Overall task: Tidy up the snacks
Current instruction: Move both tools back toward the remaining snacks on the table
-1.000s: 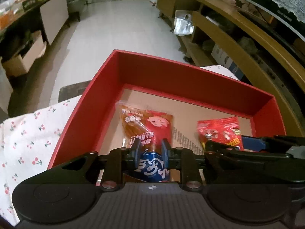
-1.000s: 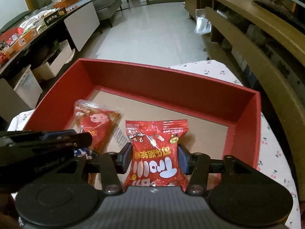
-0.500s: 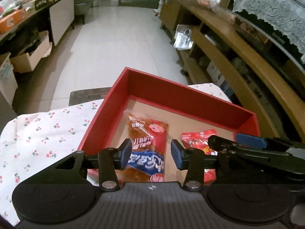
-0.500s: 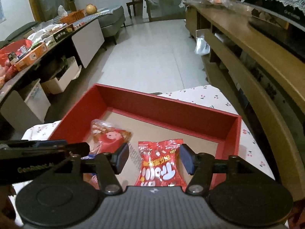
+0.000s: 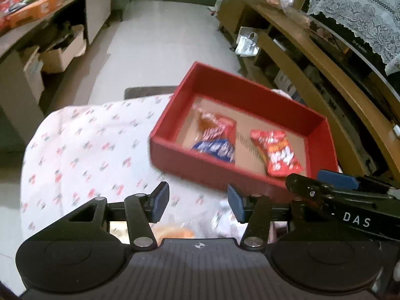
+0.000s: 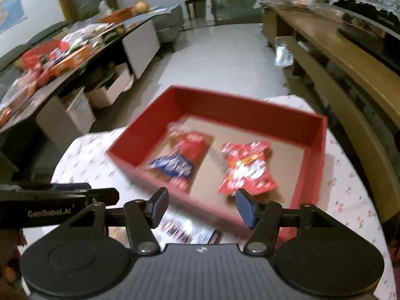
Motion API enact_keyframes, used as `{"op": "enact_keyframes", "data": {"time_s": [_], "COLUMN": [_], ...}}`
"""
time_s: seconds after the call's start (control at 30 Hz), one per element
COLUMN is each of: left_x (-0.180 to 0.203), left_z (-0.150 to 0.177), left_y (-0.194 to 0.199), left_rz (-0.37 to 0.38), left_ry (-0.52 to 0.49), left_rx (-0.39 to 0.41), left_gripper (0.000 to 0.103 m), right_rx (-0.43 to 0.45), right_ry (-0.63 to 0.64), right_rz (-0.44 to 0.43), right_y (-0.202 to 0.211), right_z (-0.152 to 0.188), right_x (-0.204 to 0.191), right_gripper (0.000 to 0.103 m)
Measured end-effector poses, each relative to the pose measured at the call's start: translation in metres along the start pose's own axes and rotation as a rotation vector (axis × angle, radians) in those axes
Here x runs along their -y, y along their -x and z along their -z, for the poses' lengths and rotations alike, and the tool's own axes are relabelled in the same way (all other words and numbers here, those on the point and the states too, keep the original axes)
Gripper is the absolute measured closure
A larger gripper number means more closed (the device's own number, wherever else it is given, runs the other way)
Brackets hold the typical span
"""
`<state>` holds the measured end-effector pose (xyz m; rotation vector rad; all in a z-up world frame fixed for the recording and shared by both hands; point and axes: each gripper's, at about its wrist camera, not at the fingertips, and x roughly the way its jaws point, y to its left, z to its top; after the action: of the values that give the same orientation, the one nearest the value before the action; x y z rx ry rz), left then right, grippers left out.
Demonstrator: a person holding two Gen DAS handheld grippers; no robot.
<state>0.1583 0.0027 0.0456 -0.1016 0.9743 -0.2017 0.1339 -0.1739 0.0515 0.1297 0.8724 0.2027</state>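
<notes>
A red box (image 5: pixel 252 97) (image 6: pixel 240 107) stands on a cherry-print tablecloth (image 5: pixel 87 145). Inside lie an orange and blue snack packet (image 5: pixel 215 137) (image 6: pixel 182 157) on the left and a red snack packet (image 5: pixel 275 152) (image 6: pixel 246 170) on the right. My left gripper (image 5: pixel 197 201) is open and empty, above the cloth short of the box. My right gripper (image 6: pixel 202 206) is open and empty, just before the box's near wall. More packets lie blurred on the cloth under both grippers, an orange one (image 5: pixel 175 232) and a dark one (image 6: pixel 185 232).
A long wooden shelf unit (image 6: pixel 345 57) runs along the right. A dark counter (image 6: pixel 62 57) with many snack boxes stands at the left, with white bins below. Pale tiled floor (image 5: pixel 160 35) lies beyond the table.
Both grippers have let go of their packets, opened wide and pulled back and up out of the box. The two packets stay on the box floor.
</notes>
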Motion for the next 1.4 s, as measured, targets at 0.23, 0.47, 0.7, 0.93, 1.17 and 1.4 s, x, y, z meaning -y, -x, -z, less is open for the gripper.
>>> {"op": "enact_keyframes", "data": {"time_s": [0.23,0.47,0.7,0.93,1.17,1.4], "left_x": [-0.027,-0.057,-0.058,-0.021,-0.003,-0.007], "left_z": [0.034,0.049,0.051,0.042,0.037,0.035], "left_y": [0.016,0.024,0.023,0.007,-0.022,-0.038], "left_rz": [-0.007,-0.039,-0.013,0.020,-0.053,-0.091], "left_ry": [0.025,0.065,0.078,0.006,0.013,0.045], "left_rx": [-0.040,-0.052,-0.063,-0.073,-0.100,-0.129], "left_gripper": [0.035,0.031,0.031,0.025,0.020,0.017], "right_rx": [-0.067,-0.092,-0.113,-0.099,-0.107,-0.148], "right_ry": [0.049,0.090,0.085,0.008,-0.038,-0.073], "right_rz": [-0.058,-0.088,-0.087,-0.040,-0.004,0.017], "right_y": [0.000,-0.005,-0.011,-0.002,0.006,0.004], "right_z": [0.028,0.034,0.031,0.030,0.036,0.047], "right_x": [-0.030,-0.049,-0.057,-0.021,0.014,0.041], "right_gripper": [0.031,0.028,0.027,0.027,0.026,0.026]}}
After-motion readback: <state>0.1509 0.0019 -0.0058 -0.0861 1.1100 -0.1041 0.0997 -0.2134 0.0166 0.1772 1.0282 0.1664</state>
